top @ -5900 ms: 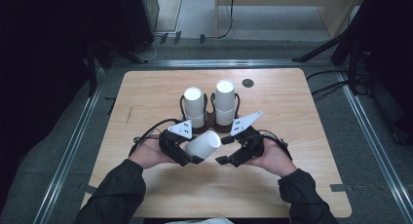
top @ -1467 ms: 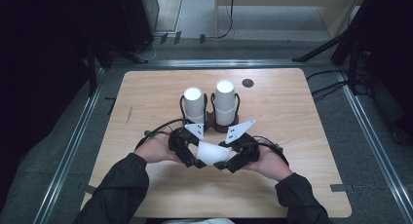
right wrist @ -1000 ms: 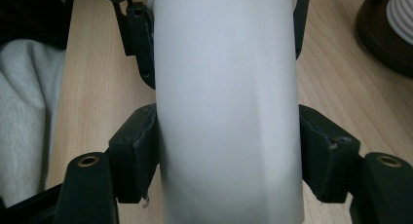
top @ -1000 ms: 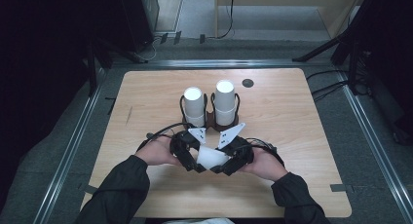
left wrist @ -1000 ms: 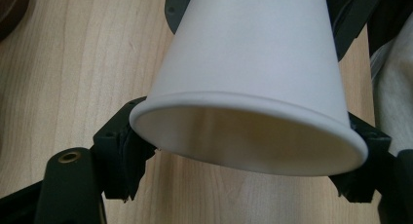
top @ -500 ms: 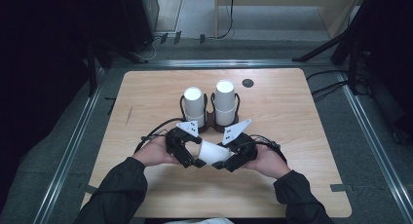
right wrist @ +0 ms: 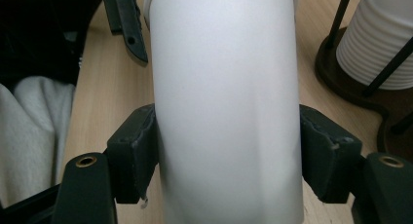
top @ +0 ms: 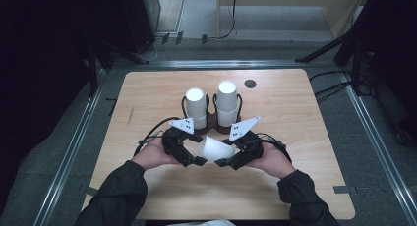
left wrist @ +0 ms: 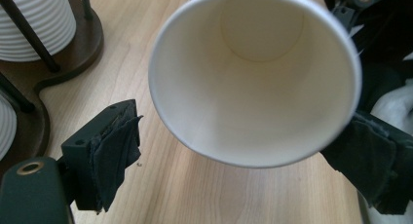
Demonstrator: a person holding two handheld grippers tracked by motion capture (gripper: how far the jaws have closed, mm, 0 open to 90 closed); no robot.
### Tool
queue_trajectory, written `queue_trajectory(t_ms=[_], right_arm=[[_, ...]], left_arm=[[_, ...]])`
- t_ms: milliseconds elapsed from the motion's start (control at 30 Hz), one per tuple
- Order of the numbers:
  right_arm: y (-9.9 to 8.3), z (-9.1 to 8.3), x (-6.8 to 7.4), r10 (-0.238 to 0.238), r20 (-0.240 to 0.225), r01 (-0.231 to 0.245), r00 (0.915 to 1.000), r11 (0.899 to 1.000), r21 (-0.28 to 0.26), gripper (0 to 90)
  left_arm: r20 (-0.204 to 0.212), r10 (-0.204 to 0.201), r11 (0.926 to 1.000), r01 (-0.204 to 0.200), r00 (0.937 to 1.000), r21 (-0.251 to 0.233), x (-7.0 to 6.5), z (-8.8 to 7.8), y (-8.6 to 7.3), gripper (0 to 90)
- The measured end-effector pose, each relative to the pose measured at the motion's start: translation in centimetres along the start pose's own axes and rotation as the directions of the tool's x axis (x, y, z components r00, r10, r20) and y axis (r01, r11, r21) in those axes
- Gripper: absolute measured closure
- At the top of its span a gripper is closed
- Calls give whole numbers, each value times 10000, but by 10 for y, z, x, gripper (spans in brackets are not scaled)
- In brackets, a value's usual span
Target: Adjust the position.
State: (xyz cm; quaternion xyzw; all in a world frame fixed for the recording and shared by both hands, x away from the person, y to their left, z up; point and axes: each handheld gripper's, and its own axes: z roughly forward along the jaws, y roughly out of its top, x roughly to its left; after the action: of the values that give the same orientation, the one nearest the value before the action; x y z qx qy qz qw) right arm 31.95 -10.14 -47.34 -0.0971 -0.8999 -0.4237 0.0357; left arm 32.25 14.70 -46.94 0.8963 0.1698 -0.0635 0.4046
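A white paper cup (top: 218, 150) lies on its side just above the table, between both grippers. My right gripper (top: 228, 155) is shut on the cup's body; its two pads (right wrist: 134, 151) press the cup's sides (right wrist: 224, 102). The cup's open mouth (left wrist: 253, 78) faces my left gripper (top: 194, 155), which is open around the rim. One pad (left wrist: 114, 151) stands clear of the rim and the other sits close by it. Part of the left gripper (right wrist: 124, 19) appears beyond the cup in the right gripper view.
Two stacks of white cups (top: 195, 105) (top: 227, 100) stand upside down in a dark wire holder (top: 212, 122) just behind the grippers. A small black disc (top: 250, 83) lies at the back of the wooden table (top: 305, 137). Metal rails and a dark floor surround it.
The cup was in the left gripper 5.9 s ago; the right gripper has closed in and now grips it. Over the last second both hands shifted slightly away from the person.
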Motion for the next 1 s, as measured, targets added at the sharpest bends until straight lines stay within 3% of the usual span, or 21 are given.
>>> queue_trajectory(t_ms=[267,533,633,867,1000], right_arm=[[4,-8,1,71,-160,-80,9998,9984,-554,304],[6,-4,3,34,-389,-58,9992,9981,-615,304],[6,-2,4,0,-488,-29,9988,9982,-593,304],[7,-2,4,-10,-476,-18,9989,9983,-584,311],[7,-2,5,-2,-475,-27,9989,9981,-619,314]], left_arm=[[161,-117,9978,127,9998,-656,-4,-3,2,94],[388,-238,9922,284,9990,-1213,-7,-3,5,98],[457,-281,9898,342,9986,-1382,-7,-4,5,139],[367,93,9900,-41,9993,-1410,-9,-8,7,203],[378,113,9903,-60,9992,-1385,-9,-9,7,219]])
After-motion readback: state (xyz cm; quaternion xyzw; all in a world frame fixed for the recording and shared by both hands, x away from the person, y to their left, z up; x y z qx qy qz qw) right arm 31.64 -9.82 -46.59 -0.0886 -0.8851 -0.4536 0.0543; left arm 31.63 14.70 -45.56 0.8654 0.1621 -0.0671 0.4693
